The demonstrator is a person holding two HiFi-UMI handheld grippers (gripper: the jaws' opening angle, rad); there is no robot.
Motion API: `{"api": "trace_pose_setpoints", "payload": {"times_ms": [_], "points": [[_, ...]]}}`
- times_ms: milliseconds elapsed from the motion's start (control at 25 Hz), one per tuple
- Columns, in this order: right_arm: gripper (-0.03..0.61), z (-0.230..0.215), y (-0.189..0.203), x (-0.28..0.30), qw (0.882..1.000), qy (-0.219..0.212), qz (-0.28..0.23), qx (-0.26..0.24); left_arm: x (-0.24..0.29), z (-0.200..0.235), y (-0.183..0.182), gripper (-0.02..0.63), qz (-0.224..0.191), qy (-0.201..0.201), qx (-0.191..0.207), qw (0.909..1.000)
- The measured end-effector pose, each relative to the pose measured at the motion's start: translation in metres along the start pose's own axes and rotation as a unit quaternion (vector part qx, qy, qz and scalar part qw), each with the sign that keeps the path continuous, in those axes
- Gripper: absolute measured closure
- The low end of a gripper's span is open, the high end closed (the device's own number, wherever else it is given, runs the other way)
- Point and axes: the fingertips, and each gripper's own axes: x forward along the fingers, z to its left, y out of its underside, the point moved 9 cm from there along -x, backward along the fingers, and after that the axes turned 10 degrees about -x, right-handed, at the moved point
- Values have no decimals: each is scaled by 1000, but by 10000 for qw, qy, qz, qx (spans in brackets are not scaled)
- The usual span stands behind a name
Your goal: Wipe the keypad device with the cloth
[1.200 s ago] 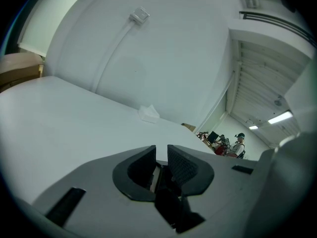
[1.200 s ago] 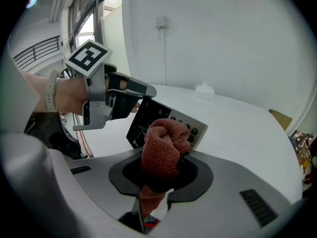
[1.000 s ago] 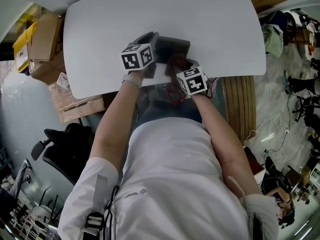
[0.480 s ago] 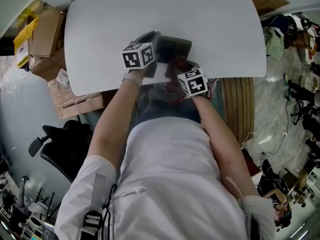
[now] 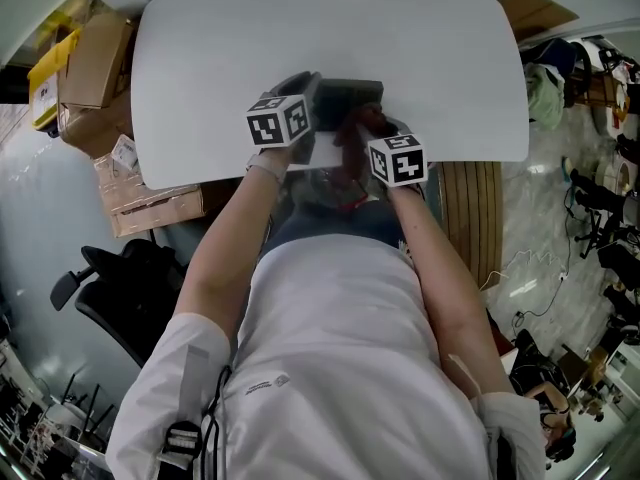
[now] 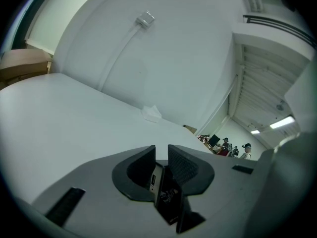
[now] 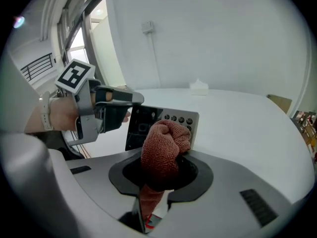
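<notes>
Wiping is under way: right gripper point(image 7: 162, 176) fingers clench the cloth point(image 7: 164, 145) before the keypad device point(image 7: 144, 127). Left gripper point(image 6: 161, 155) fingers, just eased wider, clasp its edge; rubbing the keys point(image 7: 181, 119) seems next.

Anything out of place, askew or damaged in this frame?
Nothing spilled or damaged. The grey keypad device stands upright rather than flat on the white table, its edge between the left gripper's jaws, which have just been opening. The right gripper holds the bunched reddish-brown cloth in front of it.
</notes>
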Motion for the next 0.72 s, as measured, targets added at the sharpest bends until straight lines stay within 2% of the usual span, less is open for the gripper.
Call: {"api": "trace_pose_setpoints", "payload": {"times_ms": [240,360,720], "points": [[477,-8,-51,-12,9982,105,-560,-173,-3,1,3,531,5,51,-133,9999],[477,-6,-67,-5,9980,55,-463,-419,-3,1,4,532,-17,45,-152,9999],[479,1,-63,7,9964,168,-248,-794,-4,2,4,532,-65,104,-289,9995]]}}
